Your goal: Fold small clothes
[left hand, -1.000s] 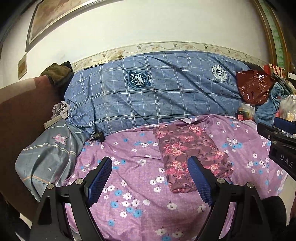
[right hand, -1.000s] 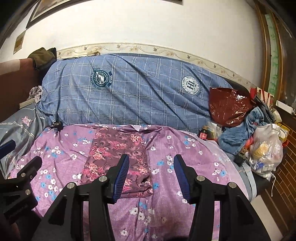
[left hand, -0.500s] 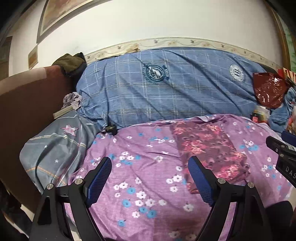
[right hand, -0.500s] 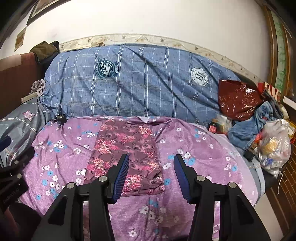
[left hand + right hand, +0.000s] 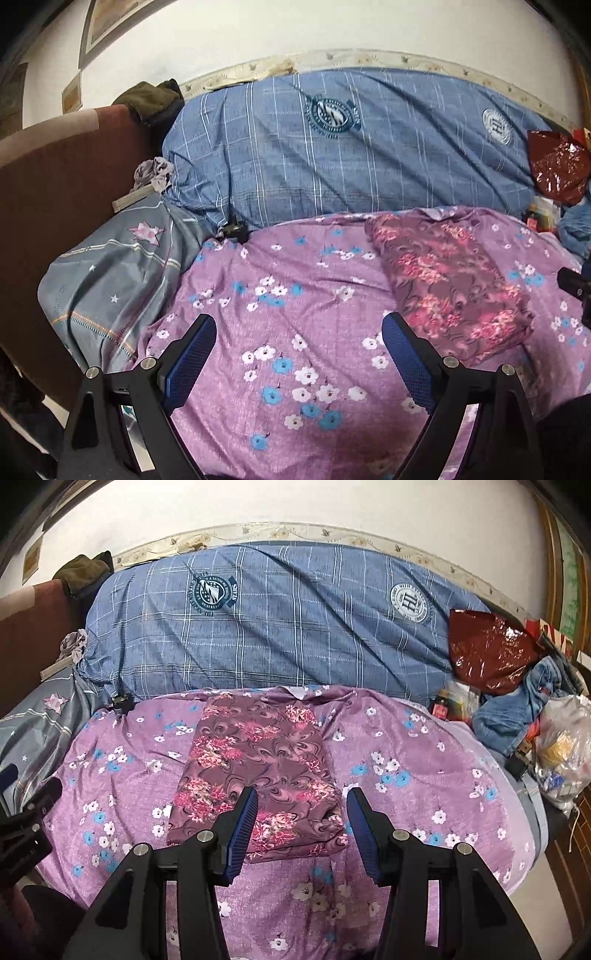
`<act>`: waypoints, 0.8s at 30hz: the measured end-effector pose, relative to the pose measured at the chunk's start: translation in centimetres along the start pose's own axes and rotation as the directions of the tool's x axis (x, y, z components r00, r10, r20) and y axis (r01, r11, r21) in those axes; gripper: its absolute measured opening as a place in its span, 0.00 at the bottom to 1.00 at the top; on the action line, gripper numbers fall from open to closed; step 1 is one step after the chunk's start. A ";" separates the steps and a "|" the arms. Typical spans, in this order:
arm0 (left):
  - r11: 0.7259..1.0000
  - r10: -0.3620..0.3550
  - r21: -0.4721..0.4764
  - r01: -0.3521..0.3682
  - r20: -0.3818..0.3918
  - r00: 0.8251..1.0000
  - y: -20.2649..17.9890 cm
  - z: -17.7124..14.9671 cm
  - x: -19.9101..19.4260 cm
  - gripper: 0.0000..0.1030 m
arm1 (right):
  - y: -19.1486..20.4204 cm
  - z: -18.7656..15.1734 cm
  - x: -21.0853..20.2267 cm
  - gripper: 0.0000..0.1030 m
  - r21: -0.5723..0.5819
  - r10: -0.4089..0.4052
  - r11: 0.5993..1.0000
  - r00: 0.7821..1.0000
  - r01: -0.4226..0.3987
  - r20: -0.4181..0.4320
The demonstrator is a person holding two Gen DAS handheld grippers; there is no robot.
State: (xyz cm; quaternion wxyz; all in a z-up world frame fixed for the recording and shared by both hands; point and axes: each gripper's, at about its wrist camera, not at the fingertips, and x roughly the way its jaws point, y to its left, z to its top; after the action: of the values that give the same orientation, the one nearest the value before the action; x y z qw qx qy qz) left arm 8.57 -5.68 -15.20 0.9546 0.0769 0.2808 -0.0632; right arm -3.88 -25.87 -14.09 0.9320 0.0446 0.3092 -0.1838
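A folded maroon floral garment (image 5: 258, 775) lies flat on the purple flowered bedspread (image 5: 424, 775). In the left wrist view the garment (image 5: 450, 280) lies to the right of centre. My right gripper (image 5: 301, 812) is open and empty, hovering just above the garment's near edge. My left gripper (image 5: 299, 339) is open and empty above bare bedspread (image 5: 295, 295), left of the garment. The left gripper's body also shows at the left edge of the right wrist view (image 5: 26, 830).
A big blue plaid pillow (image 5: 277, 627) lies along the wall behind. A grey star-print pillow (image 5: 110, 269) and a brown headboard (image 5: 55, 184) stand left. A dark red bag (image 5: 487, 650), jeans (image 5: 517, 709) and a plastic bag (image 5: 565, 749) crowd the right edge.
My left gripper has swung left, so the garment slid right in its view. My right gripper has drawn closer over the garment's near edge. Both stay open.
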 end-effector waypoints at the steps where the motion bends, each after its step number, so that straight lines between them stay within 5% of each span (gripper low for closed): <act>1: 1.000 0.006 0.002 -0.006 -0.002 1.000 -0.1 0.2 0.4 0.89 | 0.0 0.0 0.3 0.50 0.002 0.000 1.000 1.000 0.000 -0.002; 10: 1.000 -0.008 0.000 0.008 -0.014 1.000 -1.6 2.8 4.8 0.89 | -0.8 1.6 4.9 0.52 0.021 0.041 0.999 0.998 -0.040 -0.048; 18: 0.994 -0.099 -0.043 0.097 -0.053 0.994 -3.5 5.9 14.3 0.89 | -6.6 3.8 11.6 0.64 0.170 0.118 0.980 0.991 -0.105 -0.068; 20: 0.991 -0.127 -0.061 0.122 -0.086 0.988 -3.7 6.2 17.0 0.89 | -8.0 3.8 13.6 0.64 0.215 0.186 0.963 0.978 -0.164 -0.088; 24: 0.983 -0.177 -0.086 0.165 -0.159 0.971 -3.8 6.3 21.5 0.88 | -11.6 2.8 18.5 0.64 0.421 0.407 0.845 0.907 -0.328 -0.111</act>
State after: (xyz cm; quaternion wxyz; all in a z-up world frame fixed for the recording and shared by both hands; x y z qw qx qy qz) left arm 29.26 -12.25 -22.11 0.9209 0.0231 0.3671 -0.1287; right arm 7.11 -43.03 -22.49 0.8865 0.3072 0.3417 -0.0539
